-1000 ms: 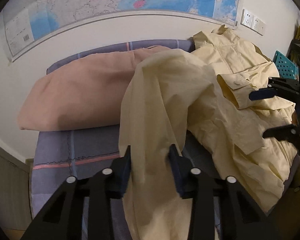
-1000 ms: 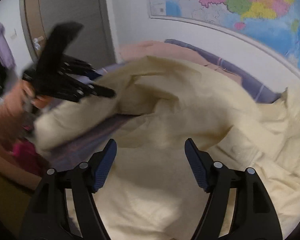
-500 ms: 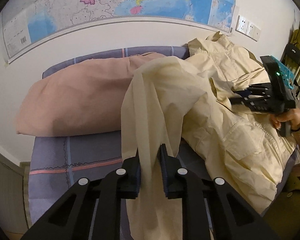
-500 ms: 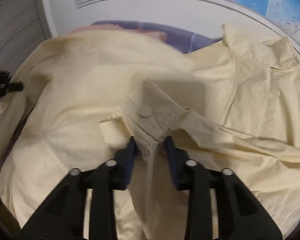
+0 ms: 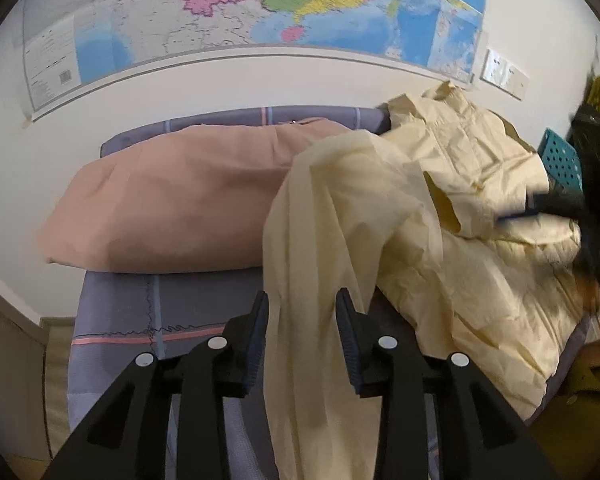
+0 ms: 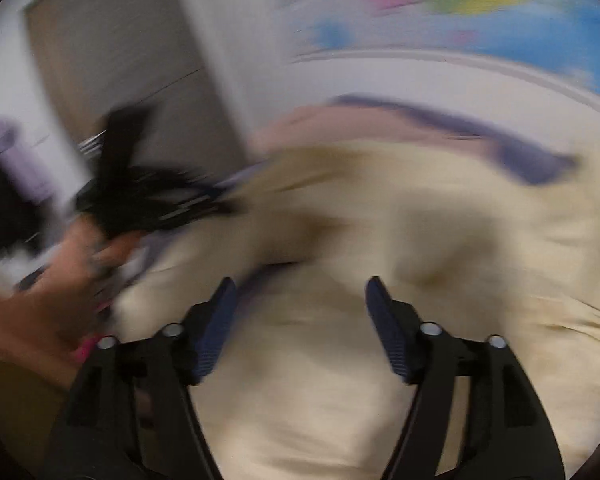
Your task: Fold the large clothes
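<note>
Right now the pale yellow shirt [image 5: 452, 240] lies in a heap across the right side of the bed [image 5: 116, 320], its collar end far back by the wall, while one long fold hangs forward off the near edge. That fold runs between the fingers of the left gripper [image 5: 302, 336], whose jaws have just been opening; there is a visible gap on either side of the cloth, so I'd say the pads are not pressing it. The right gripper [image 6: 300, 320] has also just spread wide, and nothing sits between its fingers; it hovers over the near, flatter part of the shirt, the view from it badly smeared.

A pink quilt [image 5: 172, 208] lies rolled on the far left of the bed, touching the shirt where the two overlap. A map [image 5: 260, 8] hangs on the wall behind.

The worry from here, as I judge it, is the hanging fold. With neither gripper gripping, the cloth may slide off the near edge under its own weight and drag the heap after it. The shirt is bunched and doubled over, so a fresh pinch could catch two layers at once and lock in a crooked fold. Any pull leftward might also snag the quilt.
</note>
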`<state>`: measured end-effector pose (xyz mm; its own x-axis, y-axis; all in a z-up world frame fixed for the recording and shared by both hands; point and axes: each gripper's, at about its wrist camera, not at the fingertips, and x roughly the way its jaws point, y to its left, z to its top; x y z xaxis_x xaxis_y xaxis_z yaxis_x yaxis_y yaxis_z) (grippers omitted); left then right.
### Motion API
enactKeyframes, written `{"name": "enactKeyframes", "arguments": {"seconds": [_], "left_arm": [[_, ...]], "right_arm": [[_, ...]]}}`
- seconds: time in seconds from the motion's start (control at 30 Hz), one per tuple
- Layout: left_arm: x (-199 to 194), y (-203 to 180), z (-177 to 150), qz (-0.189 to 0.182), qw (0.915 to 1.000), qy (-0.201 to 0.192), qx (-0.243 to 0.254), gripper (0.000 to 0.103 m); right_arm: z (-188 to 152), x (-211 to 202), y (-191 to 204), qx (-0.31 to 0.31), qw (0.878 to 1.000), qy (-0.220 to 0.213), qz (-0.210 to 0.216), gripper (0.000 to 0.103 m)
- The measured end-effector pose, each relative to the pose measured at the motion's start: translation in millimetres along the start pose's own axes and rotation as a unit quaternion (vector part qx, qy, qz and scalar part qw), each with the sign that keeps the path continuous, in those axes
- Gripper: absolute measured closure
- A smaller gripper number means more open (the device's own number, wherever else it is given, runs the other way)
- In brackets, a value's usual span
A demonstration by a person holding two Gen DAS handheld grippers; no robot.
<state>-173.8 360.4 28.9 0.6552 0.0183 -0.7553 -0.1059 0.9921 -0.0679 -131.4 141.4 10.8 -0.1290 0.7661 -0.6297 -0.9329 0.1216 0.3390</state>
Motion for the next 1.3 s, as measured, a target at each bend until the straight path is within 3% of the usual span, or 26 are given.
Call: {"name": "enactKeyframes", "arguments": {"seconds": [0.07, 0.13, 0.27, 0.3, 0.33, 0.37, 0.4, 0.53, 0.67, 0.73, 0.8, 0.87, 0.97, 1.07, 1.17, 1.2, 1.27, 1.3], "left_arm": [[-4, -1, 3, -0.001, 1.0, -0.006, -0.004, 0.071], [-9, -2, 5, 0.001, 0.9999, -0.014, -0.003, 0.067], [-21, -5, 7, 0.004, 0.9995, -0.032, -0.003, 0.063], [-25, -5, 8, 0.006, 0.9993, -0.036, -0.004, 0.063], [-28, -4, 9, 0.007, 0.9991, -0.041, -0.006, 0.063], [-31, -4, 9, 0.008, 0.999, -0.044, -0.007, 0.063], [-36, -2, 11, 0.011, 0.9986, -0.05, -0.01, 0.063], [-75, 0, 23, 0.008, 0.9947, -0.102, -0.008, 0.06], [-106, -7, 38, 0.023, 0.9866, -0.162, 0.001, 0.052], [-107, -16, 46, 0.016, 0.9855, -0.169, 0.006, 0.051], [-96, -29, 53, 0.01, 0.9868, -0.161, 0.018, 0.051], [-79, -43, 58, -0.002, 0.9889, -0.145, 0.032, 0.051], [-37, -67, 68, -0.033, 0.9928, -0.105, 0.047, 0.051], [9, -95, 73, -0.046, 0.9947, -0.062, 0.068, 0.051], [55, -119, 79, -0.059, 0.9948, -0.012, 0.082, 0.051], [68, -126, 81, -0.058, 0.9944, 0.001, 0.088, 0.051], [88, -133, 85, -0.05, 0.9941, 0.021, 0.094, 0.051], [95, -134, 88, -0.053, 0.994, 0.028, 0.091, 0.051]], "right_arm": [[-1, 35, 23, 0.001, 0.998, 0.037, 0.055, 0.027], [-1, 65, 38, -0.002, 0.996, 0.066, 0.064, 0.016], [-2, 130, 49, 0.03, 0.986, 0.122, 0.108, 0.02], [-2, 138, 52, 0.029, 0.984, 0.128, 0.118, 0.04], [0, 142, 53, 0.03, 0.982, 0.13, 0.133, 0.076], [4, 141, 55, 0.032, 0.981, 0.126, 0.144, 0.093], [10, 135, 54, 0.028, 0.982, 0.117, 0.146, 0.099], [40, 60, 55, -0.021, 0.989, 0.049, 0.137, 0.1], [65, -55, 30, -0.032, 0.996, -0.022, 0.083, 0.1], [66, -101, 15, -0.036, 0.998, -0.042, 0.039, 0.1], [60, -152, -7, -0.036, 0.997, -0.057, -0.031, 0.1], [48, -187, -25, -0.02, 0.994, -0.05, -0.096, 0.1], [17, -217, -78, 0.041, 0.986, -0.021, -0.157, 0.1], [-27, -207, -131, 0.113, 0.978, 0.023, -0.176, 0.099], [-70, -185, -178, 0.181, 0.967, 0.057, -0.169, 0.095], [-81, -178, -185, 0.195, 0.965, 0.062, -0.167, 0.088], [-93, -175, -188, 0.204, 0.96, 0.056, -0.181, 0.057], [-98, -181, -183, 0.208, 0.958, 0.04, -0.194, 0.016]]}}
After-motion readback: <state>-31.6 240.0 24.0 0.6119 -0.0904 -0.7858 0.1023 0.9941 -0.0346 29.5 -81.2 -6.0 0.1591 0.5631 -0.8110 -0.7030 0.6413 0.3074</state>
